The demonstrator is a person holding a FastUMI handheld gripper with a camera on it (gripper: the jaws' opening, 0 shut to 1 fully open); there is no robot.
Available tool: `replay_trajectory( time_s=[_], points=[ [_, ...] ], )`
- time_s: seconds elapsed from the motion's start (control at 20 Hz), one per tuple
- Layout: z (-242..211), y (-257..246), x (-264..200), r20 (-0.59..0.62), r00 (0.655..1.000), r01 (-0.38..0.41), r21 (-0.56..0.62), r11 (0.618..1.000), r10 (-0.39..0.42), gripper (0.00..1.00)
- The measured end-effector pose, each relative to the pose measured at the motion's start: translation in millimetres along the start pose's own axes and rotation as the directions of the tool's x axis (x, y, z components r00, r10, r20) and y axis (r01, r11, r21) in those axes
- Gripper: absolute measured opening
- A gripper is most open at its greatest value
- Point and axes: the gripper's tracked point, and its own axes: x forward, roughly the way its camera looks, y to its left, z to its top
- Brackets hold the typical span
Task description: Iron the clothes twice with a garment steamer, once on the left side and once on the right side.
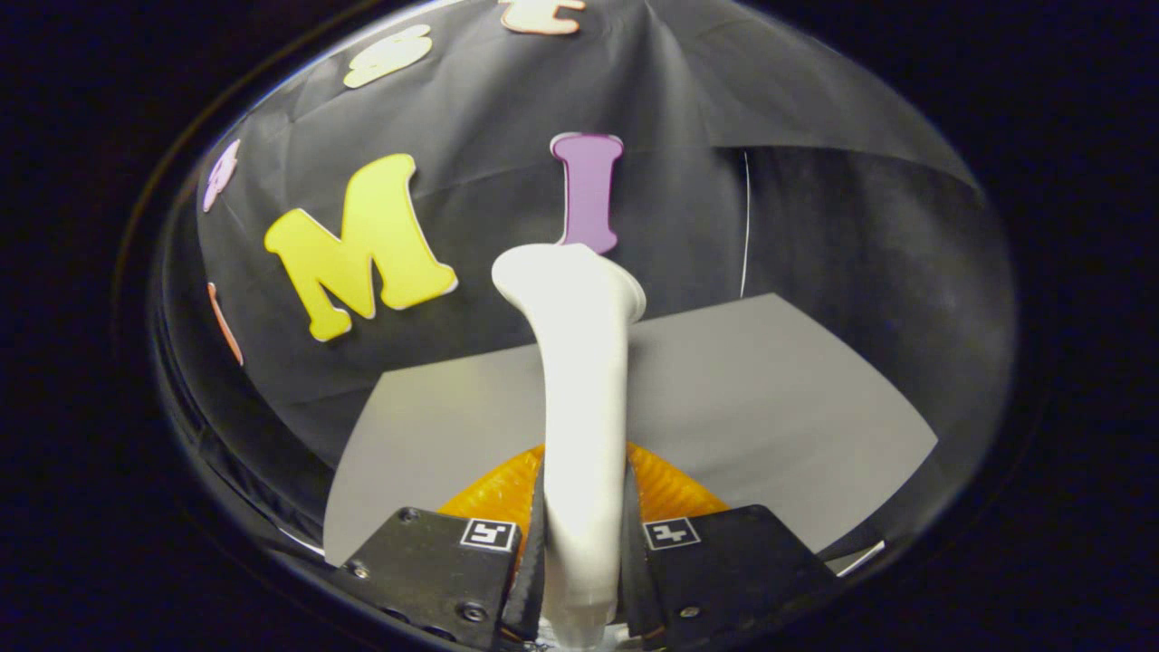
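Note:
A white garment steamer (584, 398) stands upright between my fingers, its handle clamped from both sides and its flared head (570, 276) rising beyond them toward the booth wall. My gripper (584, 543) is shut on the steamer's handle. Just behind the handle, low between the fingers, shows an orange ribbed part (670, 489); I cannot tell what it belongs to. Beyond the fingers lies a flat grey surface (770, 398).
The grey surface reaches back to the black cloth wall (815, 226), which rises right behind it. A thin pale line (744, 226) runs down the cloth to the right of the steamer head.

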Motion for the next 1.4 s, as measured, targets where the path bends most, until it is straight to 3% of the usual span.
replay_trajectory(
  time_s=[0.25, 0.6, 1.05, 1.4],
  points=[
    [24.2, 22.0, -61.6, 0.158, 0.983, -0.103, 0.035, 0.994, 0.096, 0.36],
    [42.4, 73.3, -158.7, 0.325, 0.924, -0.210, -0.003, 0.978, 0.200, 0.36],
    [38.3, 176.9, -274.4, 0.526, 0.807, -0.265, -0.084, 0.960, 0.269, 0.36],
    [27.6, 273.8, -320.7, 0.590, 0.733, -0.329, -0.126, 0.936, 0.338, 0.36]
  ],
)
